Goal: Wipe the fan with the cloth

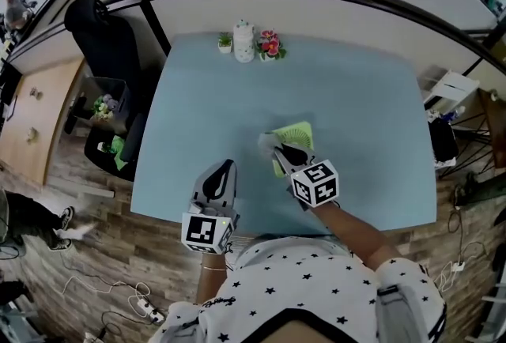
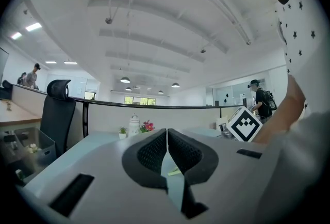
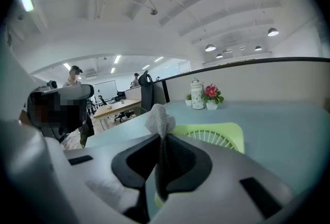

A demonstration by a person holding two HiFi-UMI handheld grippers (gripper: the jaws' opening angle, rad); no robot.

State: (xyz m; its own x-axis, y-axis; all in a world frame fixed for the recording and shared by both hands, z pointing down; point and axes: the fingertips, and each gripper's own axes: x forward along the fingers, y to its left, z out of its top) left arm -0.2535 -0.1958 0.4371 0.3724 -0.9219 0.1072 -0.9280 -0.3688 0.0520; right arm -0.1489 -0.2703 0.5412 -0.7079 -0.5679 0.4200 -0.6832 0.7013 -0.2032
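Observation:
A small lime-green fan (image 1: pixel 294 136) (image 3: pixel 219 137) lies flat on the pale blue table (image 1: pixel 356 112), its round grille facing up. My right gripper (image 1: pixel 278 148) (image 3: pixel 161 153) is shut on a grey cloth (image 3: pixel 159 120) (image 1: pixel 267 141), which sticks up between the jaws at the fan's near-left edge. My left gripper (image 1: pixel 219 177) (image 2: pixel 167 148) hovers near the table's front edge, left of the fan, with its jaws pressed together and nothing between them.
At the table's far edge stand a white jar (image 1: pixel 243 41), a small green plant (image 1: pixel 225 42) and a pot of pink flowers (image 1: pixel 270 46). A black office chair (image 1: pixel 107 41) stands left of the table. Cluttered shelving (image 1: pixel 447 108) is to the right.

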